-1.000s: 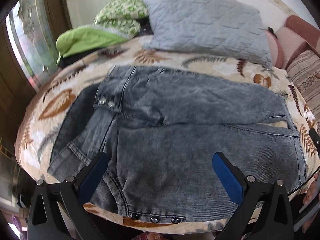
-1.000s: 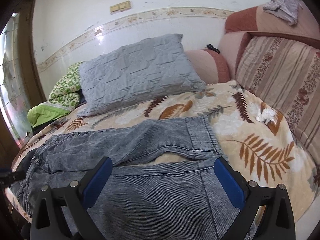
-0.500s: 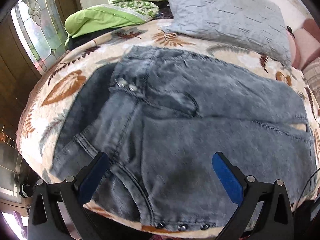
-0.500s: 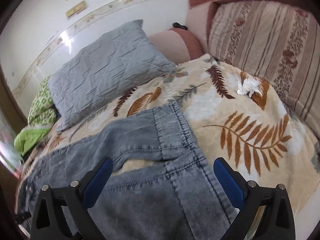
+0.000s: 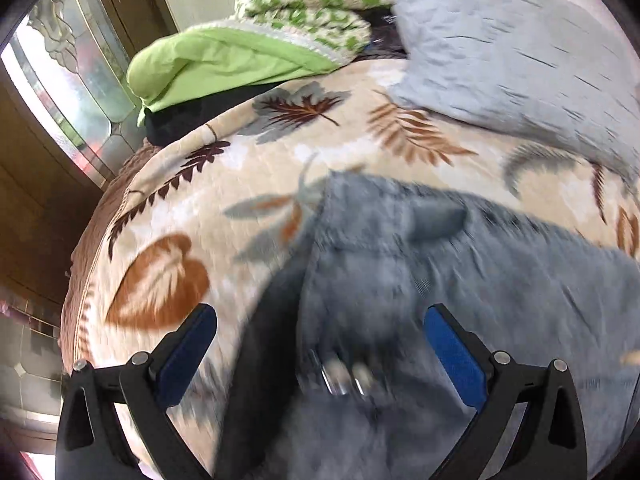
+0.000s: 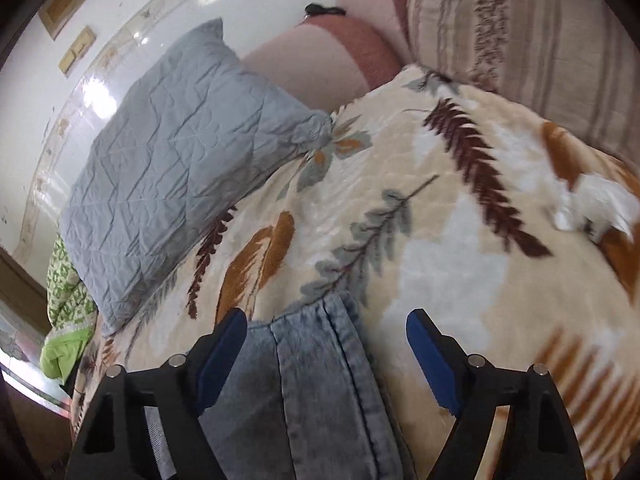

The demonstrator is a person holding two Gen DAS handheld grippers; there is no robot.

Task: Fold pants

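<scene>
Here pants (image 6: pixel 320 384) hem points toward pillow (image 6: pixel 180 168).

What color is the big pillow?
The pillow is plain light grey with quilted stitching, seen best in the right wrist view.

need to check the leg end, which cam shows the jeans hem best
The right wrist view: the jeans hem lies sharp and centred between the open fingers of the right hand-held gripper. The left wrist view shows only the blurred waist end of the jeans, no hem.
</scene>
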